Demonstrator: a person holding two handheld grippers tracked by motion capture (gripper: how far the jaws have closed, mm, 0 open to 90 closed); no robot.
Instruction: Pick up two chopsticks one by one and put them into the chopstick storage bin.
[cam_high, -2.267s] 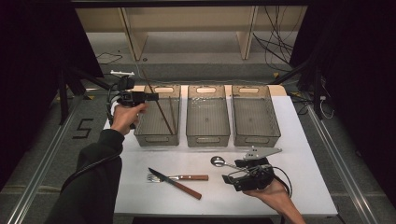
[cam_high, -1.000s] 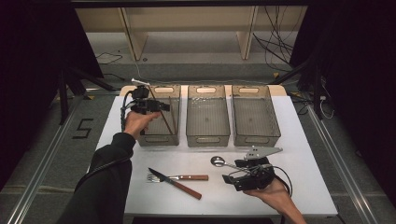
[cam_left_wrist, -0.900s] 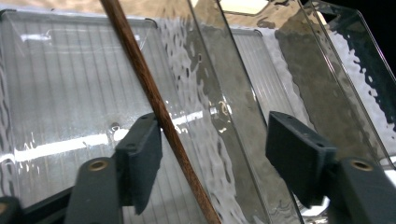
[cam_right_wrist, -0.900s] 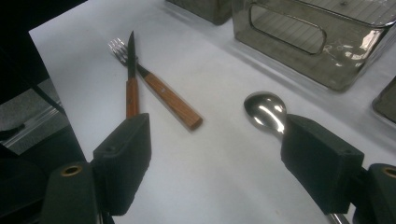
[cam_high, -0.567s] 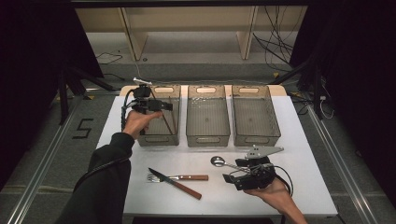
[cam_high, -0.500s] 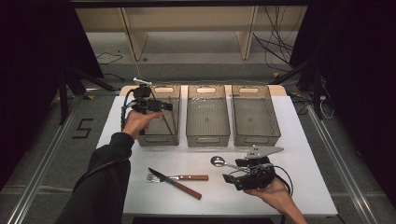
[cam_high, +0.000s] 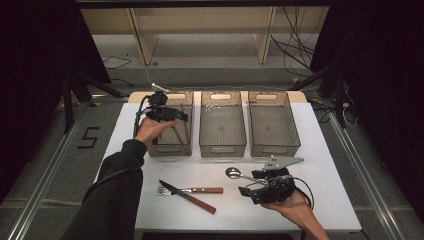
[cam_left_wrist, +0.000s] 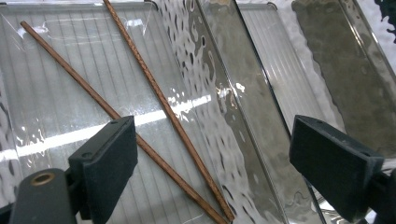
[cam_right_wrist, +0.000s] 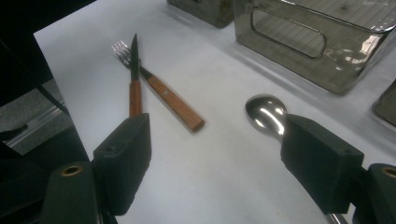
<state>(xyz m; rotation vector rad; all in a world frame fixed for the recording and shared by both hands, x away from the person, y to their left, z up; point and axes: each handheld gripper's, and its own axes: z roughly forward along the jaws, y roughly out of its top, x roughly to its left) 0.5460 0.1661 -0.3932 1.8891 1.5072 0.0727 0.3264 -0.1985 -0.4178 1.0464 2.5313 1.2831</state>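
Observation:
Two brown chopsticks (cam_left_wrist: 159, 100) lie crossed on the ribbed floor of the clear left bin (cam_high: 170, 149). My left gripper (cam_high: 179, 116) hovers over that bin, and in the left gripper view it (cam_left_wrist: 215, 172) stands open and empty above the sticks. A steel spoon (cam_high: 234, 173) lies on the white table (cam_high: 150, 170), just in front of my right gripper (cam_high: 248, 184). In the right gripper view the spoon bowl (cam_right_wrist: 266, 114) sits by the right-hand jaw. This gripper (cam_right_wrist: 215, 163) is open and holds nothing.
A wood-handled knife (cam_high: 192, 199) and fork (cam_high: 200, 190) lie crossed at the table's front middle, also seen as knife (cam_right_wrist: 134, 93) and fork (cam_right_wrist: 173, 102). The middle bin (cam_high: 222, 147) and right bin (cam_high: 275, 146) stand behind the spoon.
My left gripper has come from the far left corner of the left bin to a spot over the bin. The right gripper has barely moved.

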